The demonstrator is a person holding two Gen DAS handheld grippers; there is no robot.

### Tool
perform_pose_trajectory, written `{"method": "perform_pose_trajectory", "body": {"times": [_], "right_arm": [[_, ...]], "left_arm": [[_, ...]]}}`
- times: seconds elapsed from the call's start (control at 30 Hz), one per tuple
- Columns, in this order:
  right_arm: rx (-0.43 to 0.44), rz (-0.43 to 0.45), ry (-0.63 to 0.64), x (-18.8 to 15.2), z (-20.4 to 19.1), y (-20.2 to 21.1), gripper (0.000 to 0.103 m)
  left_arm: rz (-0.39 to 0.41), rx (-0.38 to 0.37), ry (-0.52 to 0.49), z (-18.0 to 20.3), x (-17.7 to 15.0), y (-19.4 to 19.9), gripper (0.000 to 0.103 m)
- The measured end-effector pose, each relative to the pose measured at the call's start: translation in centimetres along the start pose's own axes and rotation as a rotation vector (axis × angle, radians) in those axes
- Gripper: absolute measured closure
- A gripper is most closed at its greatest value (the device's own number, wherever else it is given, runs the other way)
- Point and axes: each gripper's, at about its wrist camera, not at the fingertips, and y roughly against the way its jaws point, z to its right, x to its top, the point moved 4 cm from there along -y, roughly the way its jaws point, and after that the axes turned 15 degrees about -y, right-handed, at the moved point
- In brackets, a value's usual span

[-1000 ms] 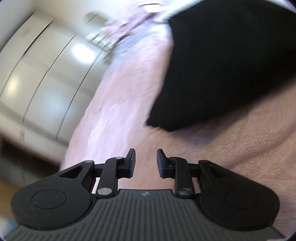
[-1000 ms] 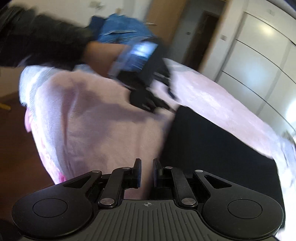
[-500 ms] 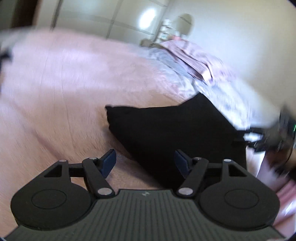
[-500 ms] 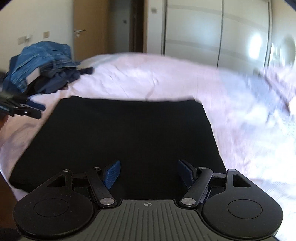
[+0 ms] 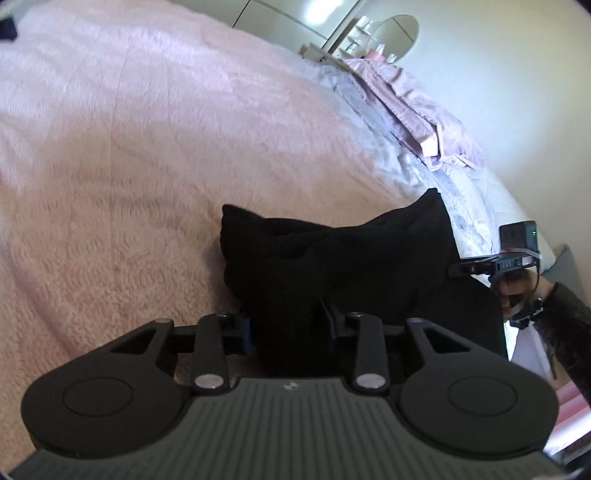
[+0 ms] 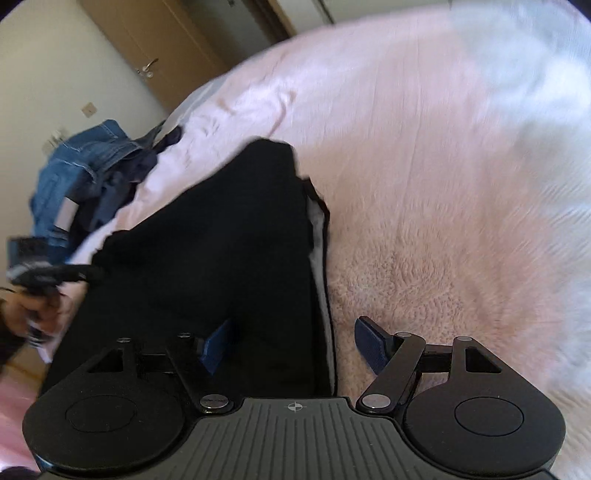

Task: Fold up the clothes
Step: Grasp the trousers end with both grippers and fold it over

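Black garment [image 5: 332,266] is lying on the pink bedspread [image 5: 129,166], partly doubled over, with one edge bunching up off the bed. Left tongs [image 5: 286,325] are pinching a fold of it at its near edge; the pads are sitting close, cloth filling the gap. Right tongs [image 6: 293,343] are spread wide, straddling the garment's right-hand border [image 6: 321,295], one blue pad [image 6: 218,343] over black cloth, the other over bedspread; nothing is in their grip. In the right wrist view the garment's long axis is running away from the right tongs toward the far left, where a pile of blue denim [image 6: 74,177] is sitting at the bed's edge. So the edge is lying directly under the right tongs, nearer than to the left.

Surface is soft and fleecy, likely giving under pressure. Room: pillows [image 5: 417,110] at the headboard end, round mirror [image 5: 391,33], wooden door [image 6: 166,44].
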Motion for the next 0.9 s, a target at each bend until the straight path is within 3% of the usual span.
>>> {"method": "perform_pose_trajectory", "body": {"times": [0.13, 0.17, 0.2, 0.27, 0.33, 0.53, 0.67, 0.8, 0.9], "right_arm": [[0.085, -0.04, -0.095, 1.2, 1.2, 0.4, 0.031], [0.092, -0.045, -0.103, 0.9, 1.1, 0.6, 0.057], [0.097, -0.049, -0.109, 0.6, 0.9, 0.7, 0.069], [0.106, -0.038, -0.128, 0.1, 0.7, 0.9, 0.077], [0.136, 0.016, -0.186, -0.7, 0.6, 2.3, 0.085], [0.189, 0.164, -0.193, -5.4, -2.8, 9.5, 0.088], [0.196, 0.25, -0.28, -9.0, -3.4, 13.5, 0.088], [0.104, 0.298, -0.398, -10.5, 0.0, 14.0, 0.087], [0.005, 0.313, -0.461, -10.6, 3.2, 12.9, 0.079]], "left_arm": [[0.008, -0.007, -0.014, 0.2, 0.3, -0.3, 0.075], [0.01, -0.009, -0.017, 0.2, 0.4, -0.4, 0.081], [0.012, -0.011, -0.02, 0.3, 0.4, -0.5, 0.087], [0.016, -0.015, -0.027, 0.4, 0.6, -0.7, 0.095], [0.023, -0.023, -0.045, 0.7, 1.0, -0.6, 0.096], [0.037, -0.111, -0.176, 3.3, 4.7, -0.1, 0.096], [0.0, -0.162, -0.199, 4.1, 6.0, -3.6, 0.093], [-0.053, -0.156, -0.183, 3.5, 5.9, -6.7, 0.087], [-0.095, -0.145, -0.167, 2.9, 5.7, -8.9, 0.078]]}}
